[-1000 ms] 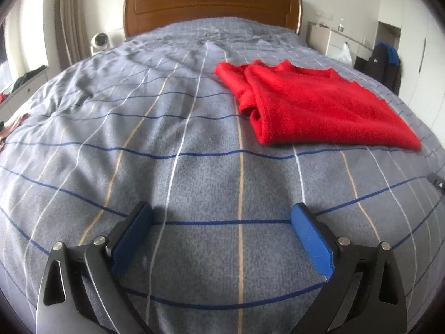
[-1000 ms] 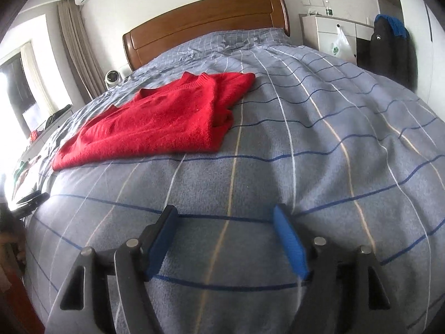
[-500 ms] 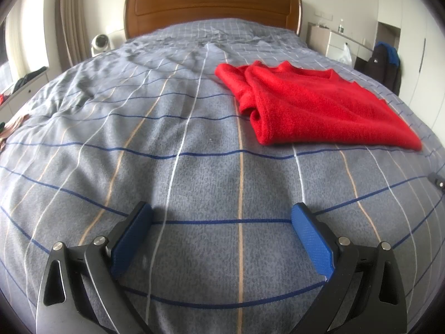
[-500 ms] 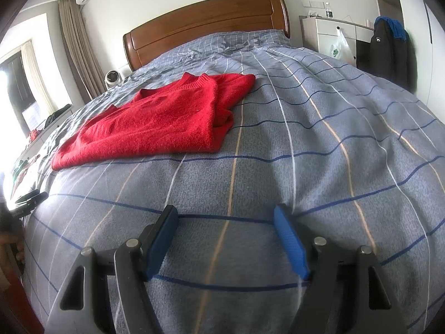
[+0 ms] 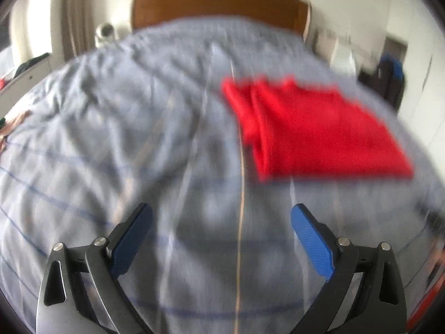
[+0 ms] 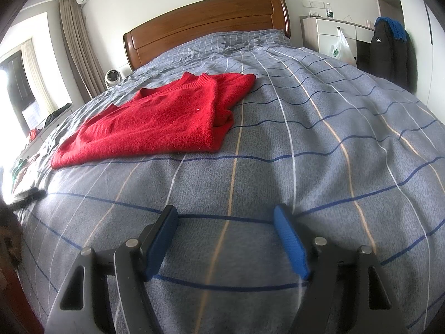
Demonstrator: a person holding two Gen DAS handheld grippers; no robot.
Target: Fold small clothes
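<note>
Hovering over the bed, both grippers empty, jaws apart.

The red sweater (image 6: 155, 122), already doubled lengthwise, lies flat well ahead of the left gripper (image 5: 221, 239) and right gripper (image 6: 225, 239). I'd pinch both hem corners together and lift evenly. Grey checked duvet (image 6: 319, 144), wooden headboard (image 6: 205, 27), white dresser (image 6: 328, 36) behind.

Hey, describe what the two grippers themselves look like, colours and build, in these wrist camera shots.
Both look alike. The left gripper and the right gripper each have two dark grey to black angular fingers with triangular cut-outs and round silver pivot pins. The jaws carry flat, textured blue pads on their inner faces. No cables, markings or sleeves show in either view.
</note>
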